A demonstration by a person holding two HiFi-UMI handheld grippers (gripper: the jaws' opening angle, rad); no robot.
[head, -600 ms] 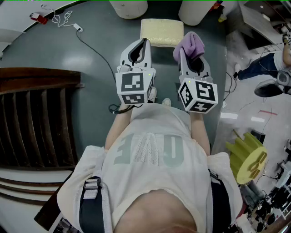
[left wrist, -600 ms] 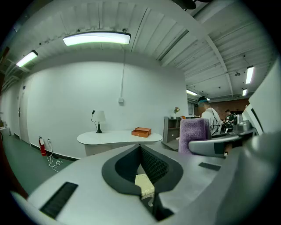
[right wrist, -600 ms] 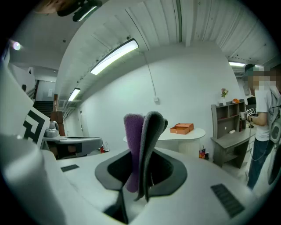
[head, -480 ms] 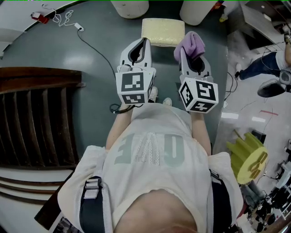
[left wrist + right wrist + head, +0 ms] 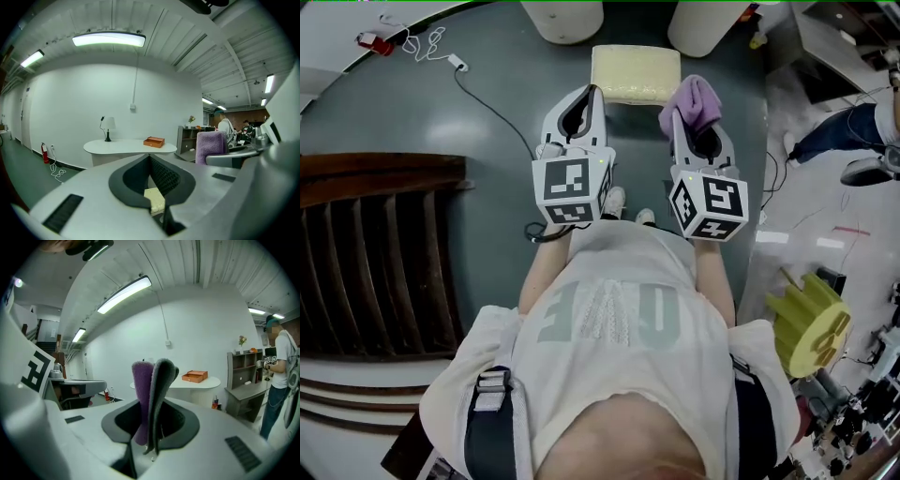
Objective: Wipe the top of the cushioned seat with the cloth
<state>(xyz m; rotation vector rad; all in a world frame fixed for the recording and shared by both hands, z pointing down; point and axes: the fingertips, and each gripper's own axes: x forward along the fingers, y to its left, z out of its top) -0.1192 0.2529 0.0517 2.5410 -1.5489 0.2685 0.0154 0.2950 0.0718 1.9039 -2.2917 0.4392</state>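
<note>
At far left, head view: dark wooden stair treads (image 5: pixel 375 253) bound the grey floor (image 5: pixel 487 141). Open floor runs from their edge to me, crossed only by a thin black cable (image 5: pixel 492 112).

Left gripper (image 5: pixel 591 94): jaws closed tip to tip, nothing between them. Its tips sit at the near left corner of the cushioned seat (image 5: pixel 636 73); I cannot tell the height gap.

Seat: pale yellow, straight ahead, low on the floor, top bare. Two white round pedestals (image 5: pixel 564 19) stand just beyond its far corners.

Right gripper (image 5: pixel 686 117): jaws clamped on the purple cloth (image 5: pixel 694 96). The cloth stands up in folds past the tips and overlaps the seat's near right corner in head view.

Right of that: lighter floor, a yellow ridged object (image 5: pixel 811 328), and another person's leg (image 5: pixel 853 131) well apart from me.

Containers, left gripper view: an orange box (image 5: pixel 153 141) with its lid up, on a white table (image 5: pixel 126 147); contents not visible. Beside the table, a grey shelf unit (image 5: pixel 187 138); items on it too small to name.
</note>
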